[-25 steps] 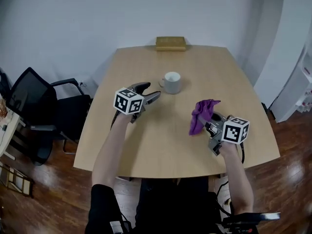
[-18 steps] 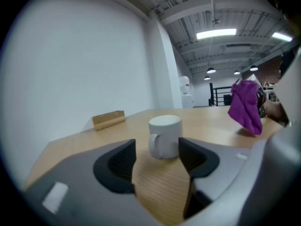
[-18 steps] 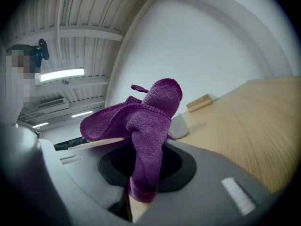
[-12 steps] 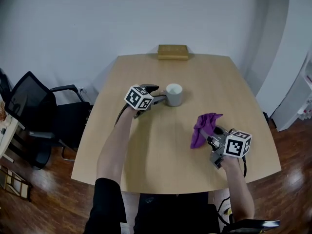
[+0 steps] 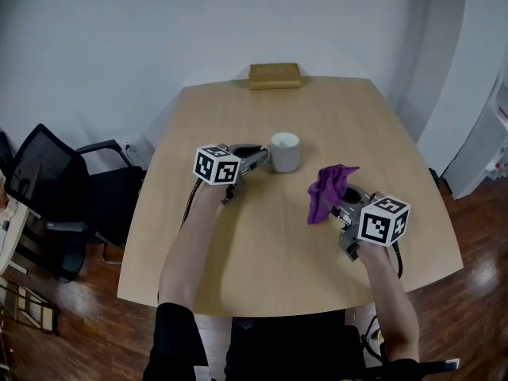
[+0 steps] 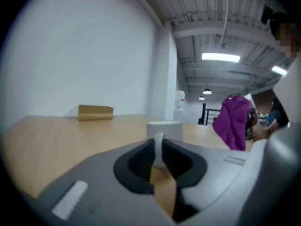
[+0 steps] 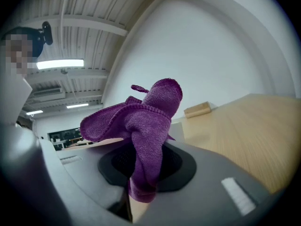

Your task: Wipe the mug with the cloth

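mug (image 5: 284,151) upright on table (image 5: 333,109), left gripper (image 5: 260,159) jaws just closed onto handle (image 6: 159,147).

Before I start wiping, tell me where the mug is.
In the head view the mug stands on the table, just right of the left claw, whose jaws have just closed on its handle; the cloth hangs to its lower right.

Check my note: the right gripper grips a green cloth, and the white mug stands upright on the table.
The colour is wrong: the cloth in the right gripper is purple, as the right gripper view shows. The rest stands.
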`<state>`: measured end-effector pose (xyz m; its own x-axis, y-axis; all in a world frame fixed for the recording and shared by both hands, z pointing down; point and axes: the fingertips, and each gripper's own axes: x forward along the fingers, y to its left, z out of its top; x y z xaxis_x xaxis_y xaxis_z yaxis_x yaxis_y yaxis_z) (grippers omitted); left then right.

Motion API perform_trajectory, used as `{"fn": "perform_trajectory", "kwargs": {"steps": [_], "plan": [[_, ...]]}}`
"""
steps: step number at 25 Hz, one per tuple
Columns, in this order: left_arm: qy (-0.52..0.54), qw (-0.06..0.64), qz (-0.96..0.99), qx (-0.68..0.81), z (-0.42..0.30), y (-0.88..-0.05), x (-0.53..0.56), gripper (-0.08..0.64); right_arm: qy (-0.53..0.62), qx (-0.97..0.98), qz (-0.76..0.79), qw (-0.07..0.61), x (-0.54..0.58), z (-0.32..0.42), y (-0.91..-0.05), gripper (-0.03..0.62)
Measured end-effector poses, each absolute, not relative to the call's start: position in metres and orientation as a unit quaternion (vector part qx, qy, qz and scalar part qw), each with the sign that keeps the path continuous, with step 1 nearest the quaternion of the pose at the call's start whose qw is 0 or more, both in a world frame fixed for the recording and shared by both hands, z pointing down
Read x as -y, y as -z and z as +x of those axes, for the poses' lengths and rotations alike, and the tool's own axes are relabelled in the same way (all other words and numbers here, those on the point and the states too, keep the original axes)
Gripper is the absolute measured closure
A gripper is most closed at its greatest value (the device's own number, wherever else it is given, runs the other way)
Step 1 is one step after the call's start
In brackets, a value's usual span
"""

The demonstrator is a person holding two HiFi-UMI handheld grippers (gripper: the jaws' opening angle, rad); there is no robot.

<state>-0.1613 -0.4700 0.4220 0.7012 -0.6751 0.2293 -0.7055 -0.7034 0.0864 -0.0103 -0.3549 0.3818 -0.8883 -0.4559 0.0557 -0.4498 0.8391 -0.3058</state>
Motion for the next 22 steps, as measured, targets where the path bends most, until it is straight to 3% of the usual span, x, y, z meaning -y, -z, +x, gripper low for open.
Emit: {"fn": "perform_trajectory", "kwargs": {"steps": [3, 8, 13, 15, 18, 20, 22], "plan": [[-0.02, 0.116, 0.935, 0.336, -0.136, -0.403, 0.442, 0.491, 0.06, -0.959, -0.277, -0.009, 0.366, -0.028, -0.352, 0.509], [0.08, 0.165, 0.947, 0.263, -0.102, -0.37, 0.403, 0.491, -0.154, -0.917, -0.348, -0.12, 0.375, -0.068, -0.343, 0.509], [0.228, 0.229, 0.922, 0.211, -0.102, -0.317, 0.384, 0.495, -0.192, -0.902, -0.322, -0.215, 0.357, -0.071, -0.387, 0.509], [0.317, 0.257, 0.894, 0.183, -0.119, -0.29, 0.38, 0.501, -0.107, -0.922, -0.326, -0.178, 0.365, -0.055, -0.399, 0.509], [0.423, 0.256, 0.859, 0.134, -0.138, -0.253, 0.366, 0.5, 0.031, -0.942, -0.332, 0.021, 0.375, -0.023, -0.346, 0.509], [0.458, 0.246, 0.846, 0.114, -0.139, -0.239, 0.356, 0.5, 0.03, -0.945, -0.305, 0.118, 0.359, -0.02, -0.303, 0.509], [0.471, 0.233, 0.846, 0.091, -0.132, -0.228, 0.343, 0.5, -0.024, -0.951, -0.281, 0.125, 0.337, -0.036, -0.286, 0.509]]}}
